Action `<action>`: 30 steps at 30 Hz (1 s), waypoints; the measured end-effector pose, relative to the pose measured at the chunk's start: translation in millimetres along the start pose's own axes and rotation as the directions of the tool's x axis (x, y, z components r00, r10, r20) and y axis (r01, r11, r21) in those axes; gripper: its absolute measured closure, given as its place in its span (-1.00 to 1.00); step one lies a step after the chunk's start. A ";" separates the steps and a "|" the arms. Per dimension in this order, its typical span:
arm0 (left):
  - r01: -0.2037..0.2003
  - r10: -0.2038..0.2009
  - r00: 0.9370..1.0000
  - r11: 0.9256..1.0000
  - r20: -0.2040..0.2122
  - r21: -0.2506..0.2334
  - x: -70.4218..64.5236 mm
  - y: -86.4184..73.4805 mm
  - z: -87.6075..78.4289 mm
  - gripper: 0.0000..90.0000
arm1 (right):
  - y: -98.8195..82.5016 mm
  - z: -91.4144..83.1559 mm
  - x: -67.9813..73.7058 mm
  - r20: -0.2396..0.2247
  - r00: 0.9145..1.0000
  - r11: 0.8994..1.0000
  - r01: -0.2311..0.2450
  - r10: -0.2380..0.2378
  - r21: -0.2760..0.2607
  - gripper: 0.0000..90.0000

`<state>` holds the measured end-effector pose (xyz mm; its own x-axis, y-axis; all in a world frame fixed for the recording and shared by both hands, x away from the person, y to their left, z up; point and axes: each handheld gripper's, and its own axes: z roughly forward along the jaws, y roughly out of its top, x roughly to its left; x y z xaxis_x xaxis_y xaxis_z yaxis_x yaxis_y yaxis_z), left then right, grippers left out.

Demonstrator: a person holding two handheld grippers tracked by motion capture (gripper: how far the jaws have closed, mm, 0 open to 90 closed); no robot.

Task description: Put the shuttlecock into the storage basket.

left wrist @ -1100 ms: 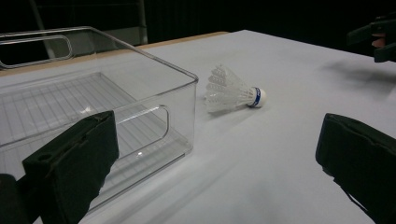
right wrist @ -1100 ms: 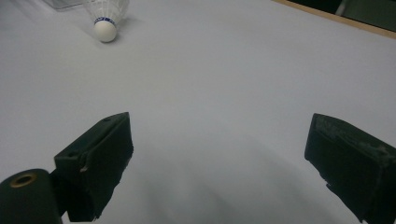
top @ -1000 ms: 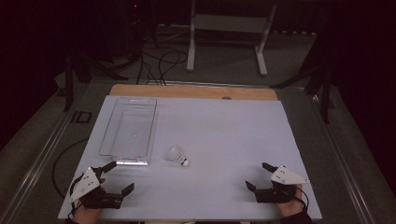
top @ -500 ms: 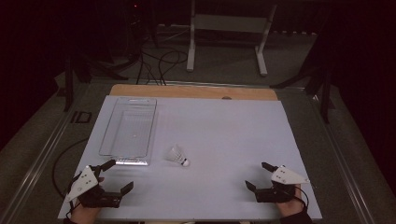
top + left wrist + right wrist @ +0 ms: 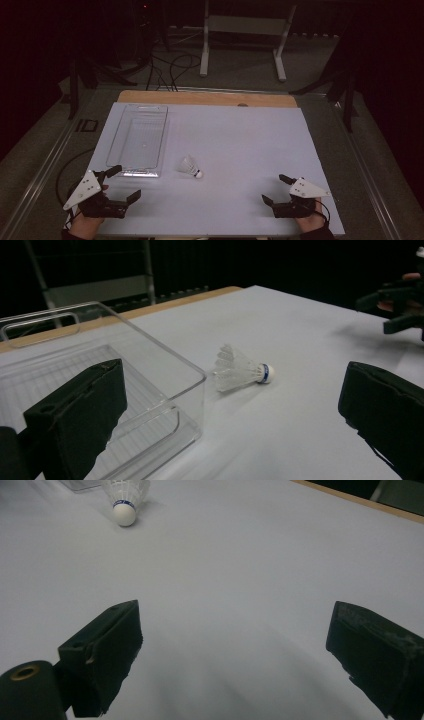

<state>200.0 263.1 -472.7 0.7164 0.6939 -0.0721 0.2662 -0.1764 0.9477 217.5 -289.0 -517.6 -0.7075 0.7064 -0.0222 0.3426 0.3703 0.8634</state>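
White sheet-covered table [image 5: 240,150] carries everything. Far left, your left hand [image 5: 82,227] holds the black two-jaw left gripper [image 5: 122,184] with its grey three-cornered plate, jaws spread wide, nothing between them, at the near left corner. Just beyond it sits the clear rectangular plastic tray [image 5: 116,141], empty, long side running away from you; in the left gripper view its near corner [image 5: 197,377] sits between the jaws. Right of the tray's near end, close but apart, the white feathered shuttlecock [image 5: 190,167] lies on its side, cork tip with blue band [image 5: 264,373] pointing right. Well apart at the near right corner, your black two-jaw right gripper [image 5: 278,189] rests low with jaws released, holding nothing; the shuttlecock [image 5: 125,497] lies far ahead of it.
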 end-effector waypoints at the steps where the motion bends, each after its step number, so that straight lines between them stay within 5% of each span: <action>1: -0.008 0.008 1.000 1.000 0.004 0.008 -0.3 2.4 0.6 -1.00 | 0.1 -0.2 0.1 -0.001 1.000 1.000 -0.002 0.002 0.000 -0.83; 14: -0.053 0.038 0.994 0.988 0.101 0.147 -7.3 18.2 13.6 -1.00 | -0.1 0.1 0.1 -0.014 1.000 1.000 -0.004 0.004 0.000 -0.83; 18: -0.074 0.045 0.989 0.976 0.144 0.204 -10.8 24.6 20.8 -1.00 | 0.4 0.8 1.5 -0.013 1.000 1.000 0.008 -0.008 0.001 -0.83; 24: -0.116 0.067 0.983 0.948 0.170 0.296 -15.5 30.6 30.2 -1.00 | 0.1 0.8 1.3 -0.018 1.000 1.000 0.007 -0.007 0.002 -0.83; 26: -0.116 0.067 0.983 0.948 0.170 0.296 -15.5 30.6 30.2 -1.00 | 0.0 0.9 1.3 -0.018 1.000 1.000 0.005 -0.005 0.002 -0.83; 27: -0.126 0.070 0.982 0.935 0.177 0.332 -16.1 31.7 34.9 -1.00 | 0.0 1.0 1.3 -0.021 1.000 1.000 0.007 -0.007 0.004 -0.83; 30: -0.144 0.079 0.979 0.922 0.188 0.360 -16.8 31.9 38.9 -1.00 | -0.1 1.2 1.7 -0.025 1.000 1.000 0.008 -0.008 0.009 -0.83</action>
<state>221.5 218.6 -453.3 0.8435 0.5345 -0.0536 0.3745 -0.5136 0.7720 217.0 -287.1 -518.3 -0.7253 0.6882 -0.0163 0.3425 0.3813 0.8586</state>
